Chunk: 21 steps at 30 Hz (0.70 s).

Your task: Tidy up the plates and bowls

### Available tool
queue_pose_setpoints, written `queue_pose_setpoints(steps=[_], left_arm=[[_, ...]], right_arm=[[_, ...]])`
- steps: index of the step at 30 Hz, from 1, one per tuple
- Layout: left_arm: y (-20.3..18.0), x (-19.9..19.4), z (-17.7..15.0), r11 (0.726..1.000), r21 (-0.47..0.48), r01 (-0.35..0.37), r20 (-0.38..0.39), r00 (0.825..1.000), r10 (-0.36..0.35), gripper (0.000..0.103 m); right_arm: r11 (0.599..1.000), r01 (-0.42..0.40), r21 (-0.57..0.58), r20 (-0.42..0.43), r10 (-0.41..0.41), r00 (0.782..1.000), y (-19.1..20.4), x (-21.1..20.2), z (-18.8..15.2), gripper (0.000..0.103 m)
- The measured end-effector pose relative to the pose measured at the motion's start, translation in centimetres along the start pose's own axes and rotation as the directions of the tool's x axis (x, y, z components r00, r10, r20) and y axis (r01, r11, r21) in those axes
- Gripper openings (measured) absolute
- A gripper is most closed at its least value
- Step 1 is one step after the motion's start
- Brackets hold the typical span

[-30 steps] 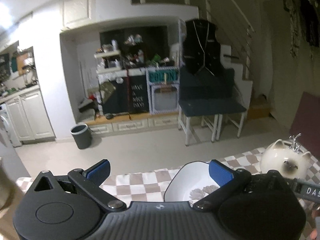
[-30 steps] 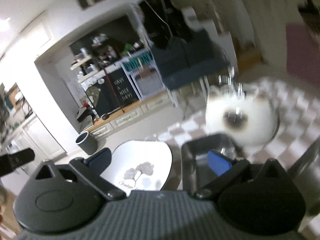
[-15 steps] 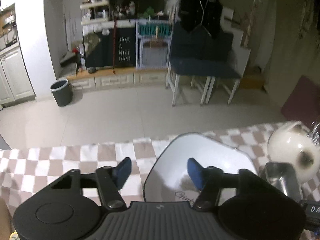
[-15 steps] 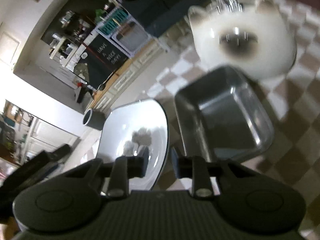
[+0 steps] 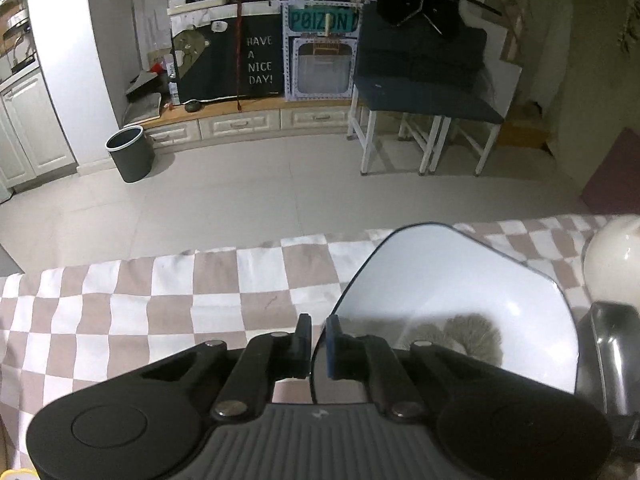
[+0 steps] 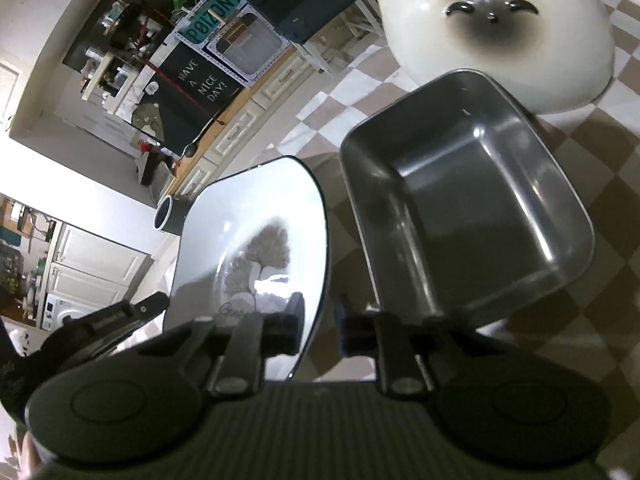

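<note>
A white squarish plate [image 5: 448, 284] with a dark rim and a grey leaf print lies on the checkered tablecloth [image 5: 168, 304]. My left gripper [image 5: 318, 342] is shut on the plate's left rim, one finger on each side. In the right wrist view the same plate [image 6: 256, 236] shows, and my right gripper [image 6: 318, 322] straddles its right rim with the jaws close on it. A steel rectangular tray [image 6: 468, 192] sits just right of the plate, and its corner shows in the left wrist view [image 5: 612, 344].
A white cat-face ceramic holder [image 6: 496, 28] stands behind the tray, and shows at the right edge in the left wrist view [image 5: 612, 260]. The table's far edge [image 5: 280, 244] drops to a tiled floor with a bin [image 5: 130, 154] and stools [image 5: 424, 120].
Both grippers went from wide open to closed on the plate's opposite rims. Both moved down and closer to the plate.
</note>
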<state>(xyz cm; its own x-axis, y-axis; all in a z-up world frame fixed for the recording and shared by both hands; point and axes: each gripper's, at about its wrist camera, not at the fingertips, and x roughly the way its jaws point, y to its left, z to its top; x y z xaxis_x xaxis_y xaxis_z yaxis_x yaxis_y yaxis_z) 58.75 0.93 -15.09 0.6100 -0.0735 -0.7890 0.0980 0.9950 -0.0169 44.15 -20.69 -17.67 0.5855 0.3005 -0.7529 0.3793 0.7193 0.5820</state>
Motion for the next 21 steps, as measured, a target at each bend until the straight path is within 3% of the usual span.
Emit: queue_pose_setpoints(steps=[7,12,21], left_arm=[[-0.1,-0.6,-1.2,0.998,0.062,-0.006,-0.003,1.0,0.006,0.01],[1.4,-1.8,-2.9,0.999,0.033,0.037,-0.032,0.999,-0.036,0.013],[1.9,-3.5,-4.6,0.995,0.01,0.102,-0.096,0.99,-0.1,0.016]], right_arm=[[0.998,0.038,-0.047,0.018,-0.037,0.999,1.5,1.5,0.9,0.009],[0.995,0.05,-0.081,0.058,-0.045,0.997,1.2,1.7,1.1,0.007],[0.924,0.138,-0.358,0.142,-0.092,0.986,2.7,2.0,0.9,0.007]])
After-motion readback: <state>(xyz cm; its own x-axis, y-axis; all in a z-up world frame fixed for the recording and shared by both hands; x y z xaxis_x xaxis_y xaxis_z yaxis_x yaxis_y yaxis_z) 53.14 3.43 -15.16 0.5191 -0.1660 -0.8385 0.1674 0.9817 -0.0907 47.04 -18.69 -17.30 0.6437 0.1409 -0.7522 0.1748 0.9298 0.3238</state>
